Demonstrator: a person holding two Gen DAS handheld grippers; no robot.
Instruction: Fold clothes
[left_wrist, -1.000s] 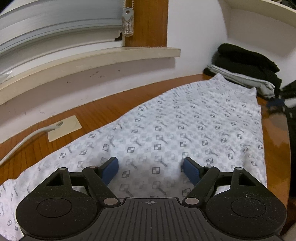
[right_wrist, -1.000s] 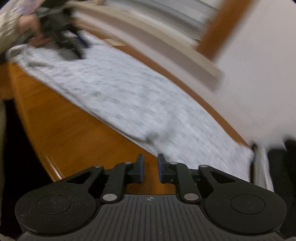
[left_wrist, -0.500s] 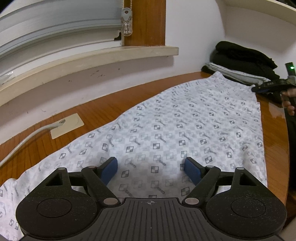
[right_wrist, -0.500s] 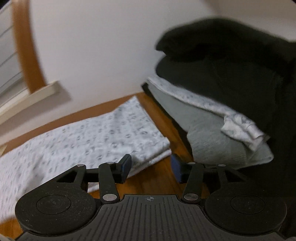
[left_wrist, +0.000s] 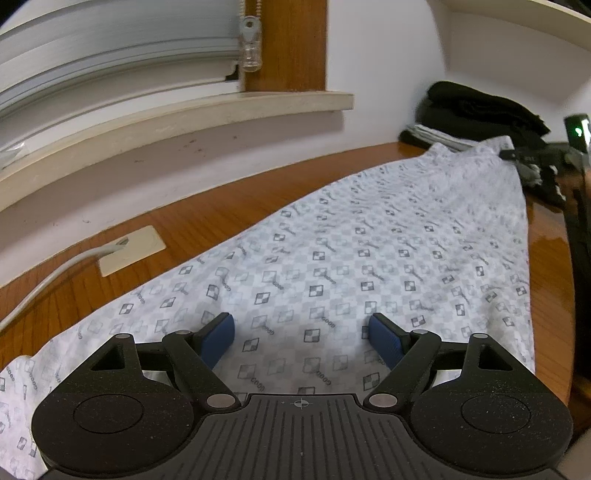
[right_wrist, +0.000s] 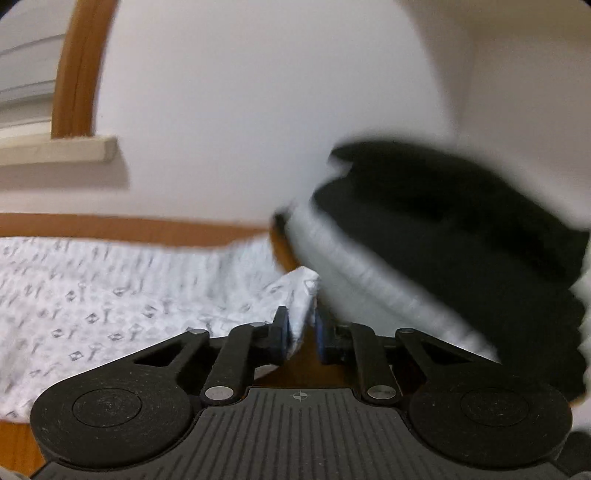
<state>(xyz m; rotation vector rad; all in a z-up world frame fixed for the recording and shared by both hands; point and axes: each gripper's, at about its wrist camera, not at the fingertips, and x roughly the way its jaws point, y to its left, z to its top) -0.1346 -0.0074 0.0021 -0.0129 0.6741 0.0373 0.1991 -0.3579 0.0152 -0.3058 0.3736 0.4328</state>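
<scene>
On the desk (left_wrist: 229, 206) the cloth (left_wrist: 369, 258) is lying flat; the left claw (left_wrist: 301, 334) is hovering over it, fingers apart, while the right claw (right_wrist: 300, 328) is pinching its far corner.

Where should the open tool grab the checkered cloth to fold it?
Best guess: the near end of the patterned cloth, at a corner, coming in low from the table edge. The cloth lies flat, so only an edge fits between the fingers. The left tool hangs open above it; the right tool already pinches the far corner.
</scene>
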